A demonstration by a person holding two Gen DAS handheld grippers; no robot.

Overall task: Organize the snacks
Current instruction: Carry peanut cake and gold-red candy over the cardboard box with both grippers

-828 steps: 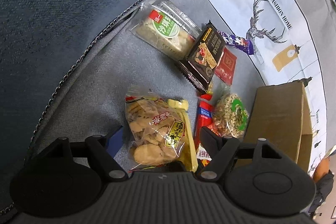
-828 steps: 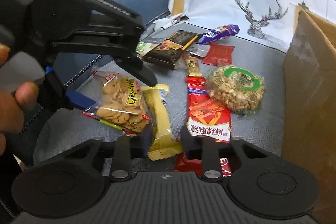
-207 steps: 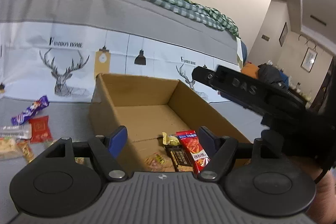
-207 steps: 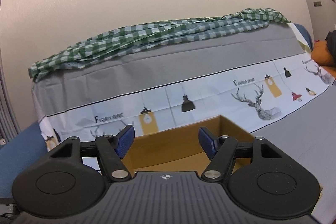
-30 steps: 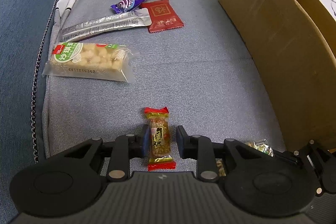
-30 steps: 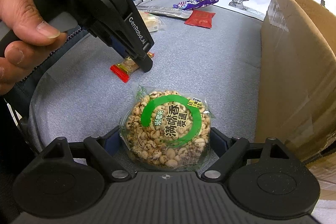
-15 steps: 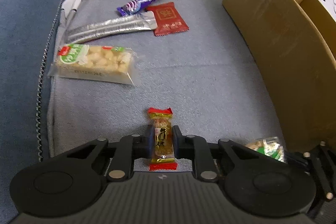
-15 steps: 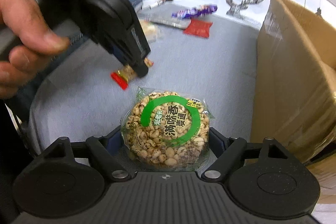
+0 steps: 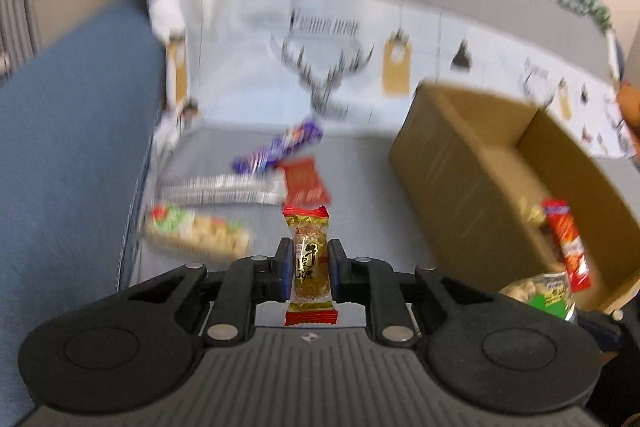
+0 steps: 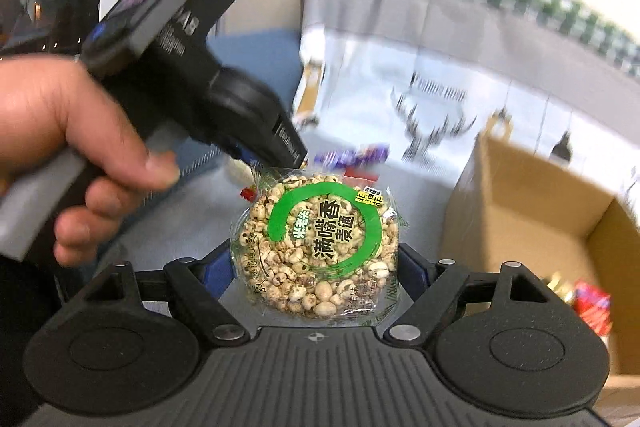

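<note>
Grey sofa cushion [image 9: 360, 195] lies under both grippers. Left gripper [image 9: 307, 269] is pinched narrow on a small red-and-gold candy bar [image 9: 311, 263], held clear above the cushion. Right gripper [image 10: 320, 269] stands wide, its pads pressing a round puffed-grain cake [image 10: 320, 247]. Beyond lie a purple bar [image 9: 280, 147], a red packet [image 9: 304, 181] and, to the right, an open cardboard box [image 9: 460, 163].

Your left wrist view looks forward and downward along its fingers, from close above the grey cushioned seat [image 9: 360, 163], toward the white deer-print backrest cover [image 9: 328, 67]. Your right wrist view faces likewise, just beside. Both share the open brown cardboard box [image 9: 472, 163] [image 10: 532, 203] at right.
</note>
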